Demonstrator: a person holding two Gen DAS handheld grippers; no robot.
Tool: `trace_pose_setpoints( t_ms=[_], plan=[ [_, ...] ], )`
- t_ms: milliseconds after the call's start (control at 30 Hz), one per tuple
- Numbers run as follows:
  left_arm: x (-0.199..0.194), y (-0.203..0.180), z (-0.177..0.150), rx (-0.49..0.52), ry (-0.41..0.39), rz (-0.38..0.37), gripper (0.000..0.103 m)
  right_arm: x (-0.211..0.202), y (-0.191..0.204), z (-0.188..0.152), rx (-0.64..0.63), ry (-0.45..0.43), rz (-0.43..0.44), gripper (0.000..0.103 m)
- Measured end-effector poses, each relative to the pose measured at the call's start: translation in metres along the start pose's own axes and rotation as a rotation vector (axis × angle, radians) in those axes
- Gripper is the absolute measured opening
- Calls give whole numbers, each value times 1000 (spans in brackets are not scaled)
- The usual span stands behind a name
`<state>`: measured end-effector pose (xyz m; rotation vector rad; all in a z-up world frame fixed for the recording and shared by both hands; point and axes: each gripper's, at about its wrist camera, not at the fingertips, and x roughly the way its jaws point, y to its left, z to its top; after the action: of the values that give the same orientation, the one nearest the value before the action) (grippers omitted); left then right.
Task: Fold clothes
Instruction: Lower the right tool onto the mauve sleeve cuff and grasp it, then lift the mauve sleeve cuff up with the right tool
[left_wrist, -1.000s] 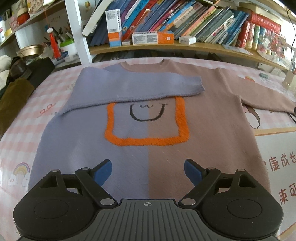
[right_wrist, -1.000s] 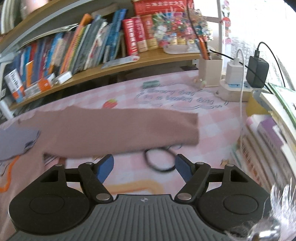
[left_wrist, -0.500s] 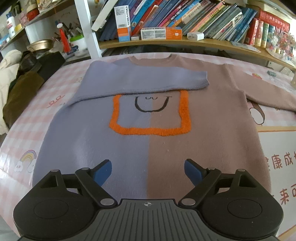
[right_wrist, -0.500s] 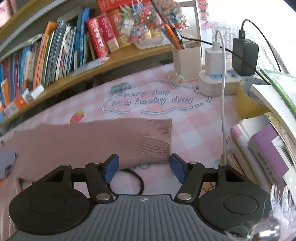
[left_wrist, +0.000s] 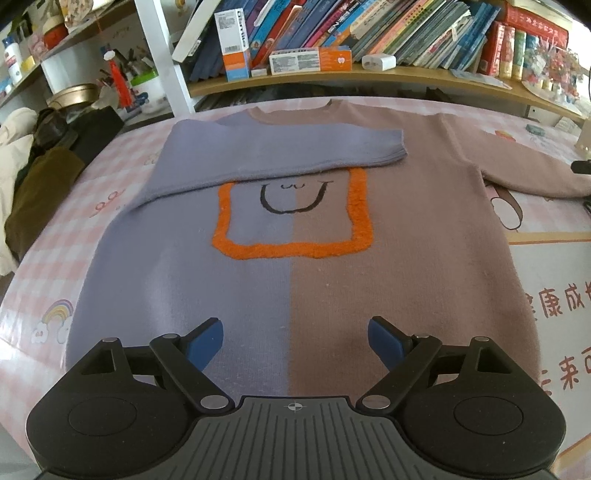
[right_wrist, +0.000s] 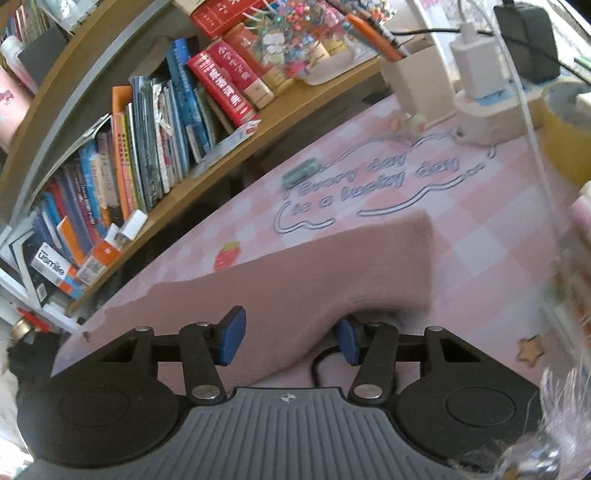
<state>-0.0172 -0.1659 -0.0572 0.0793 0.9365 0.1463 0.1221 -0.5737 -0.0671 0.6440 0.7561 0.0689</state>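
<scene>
A sweater (left_wrist: 295, 280), lilac on its left half and brown on its right, lies flat on the table with an orange square and a smile on the chest. Its lilac sleeve (left_wrist: 266, 147) is folded across the chest. The brown sleeve (left_wrist: 517, 166) stretches out to the right. My left gripper (left_wrist: 295, 343) hovers open over the hem, with nothing in it. My right gripper (right_wrist: 290, 339) straddles the brown sleeve (right_wrist: 332, 266) just short of the cuff (right_wrist: 417, 266). Its jaws are closing with the fabric between them, and the right pad sits at the sleeve's lower edge.
A pink checked tablecloth (right_wrist: 480, 240) covers the table. Behind it runs a bookshelf (left_wrist: 369, 77). A black ring (right_wrist: 317, 369) lies partly under the sleeve. A pen holder (right_wrist: 417, 85), power strip (right_wrist: 480, 122) and yellow tape roll (right_wrist: 565, 140) stand at the right. Dark clothes (left_wrist: 37, 177) are heaped at the left.
My right gripper has closed in on the brown sleeve's end, rolled to one side and narrowed its jaws, so the fabric now sits between them. The left gripper stays open and has barely shifted.
</scene>
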Motion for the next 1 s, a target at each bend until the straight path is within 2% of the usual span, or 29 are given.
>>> trace_pose_setpoints(
  t_ms=[233, 367, 567, 700, 833, 1000],
  plan=[
    [-2, 9, -5, -34, -1, 19, 88, -4, -9, 8, 32, -74, -114, 47],
    [-2, 13, -6, -50, 3, 23, 88, -7, -18, 13, 46, -71, -143, 31],
    [-2, 13, -7, -47, -1, 11, 88, 0, -17, 20, 30, 16, -155, 7],
    [-3, 16, -8, -56, -7, 11, 88, -1, -10, 26, -29, 58, -146, 5],
    [-3, 19, -9, -69, -16, 9, 88, -12, 8, 34, -84, 34, -110, 5],
    [-5, 24, -10, -77, -38, -6, 88, -26, 52, 41, -163, -17, -25, 5]
  ],
)
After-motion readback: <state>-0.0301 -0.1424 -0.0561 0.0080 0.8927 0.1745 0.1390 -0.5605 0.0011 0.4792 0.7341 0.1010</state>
